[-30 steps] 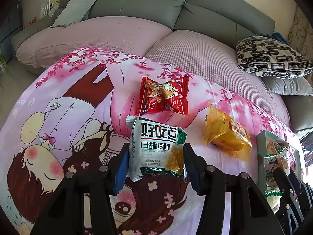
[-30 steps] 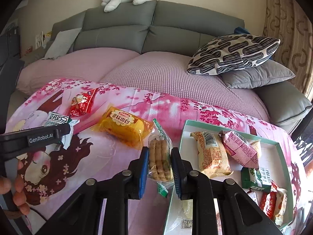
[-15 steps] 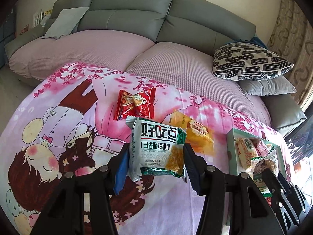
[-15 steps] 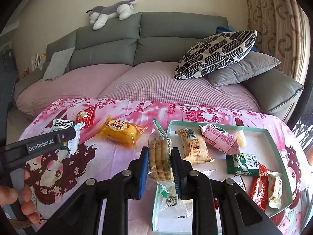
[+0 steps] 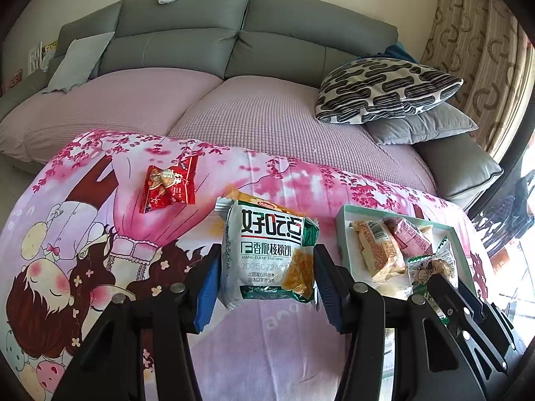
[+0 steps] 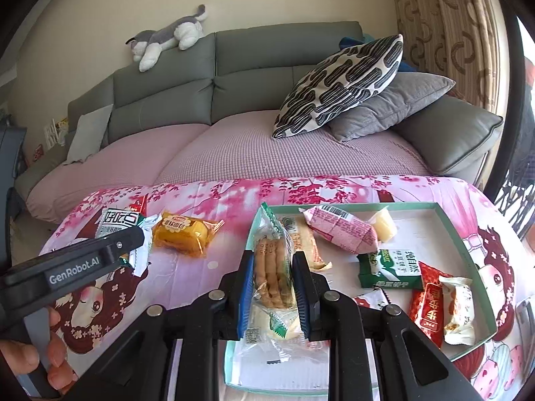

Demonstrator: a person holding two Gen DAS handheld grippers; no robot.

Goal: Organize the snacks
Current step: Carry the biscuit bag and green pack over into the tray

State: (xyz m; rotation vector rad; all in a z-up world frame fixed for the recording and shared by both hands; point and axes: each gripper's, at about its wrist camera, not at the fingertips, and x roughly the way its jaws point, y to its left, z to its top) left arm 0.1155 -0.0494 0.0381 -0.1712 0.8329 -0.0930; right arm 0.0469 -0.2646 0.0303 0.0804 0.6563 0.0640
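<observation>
Basically two loaded grippers over a pink cartoon tablecloth (image 5: 83,234). Left gripper (image 5: 267,267) clamped on a white-and-green snack pack (image 5: 267,254), held clear above the cloth, just left of the teal tray's (image 6: 468,234) near edge. Right gripper (image 6: 272,287) pinched tight on a clear biscuit pack (image 6: 272,267), hanging over the tray's left rim. Inside the tray: pink wrapped bar (image 6: 341,232), green-and-white carton (image 6: 391,272), red pack (image 6: 429,304) toward the right wall, bare white floor near the front left corner. Still out on the cloth: yellow cake pack (image 6: 184,234) and red candy pack (image 5: 167,188), well apart, lots of open cloth around both. Sofa (image 5: 234,33) right behind the far edge.
</observation>
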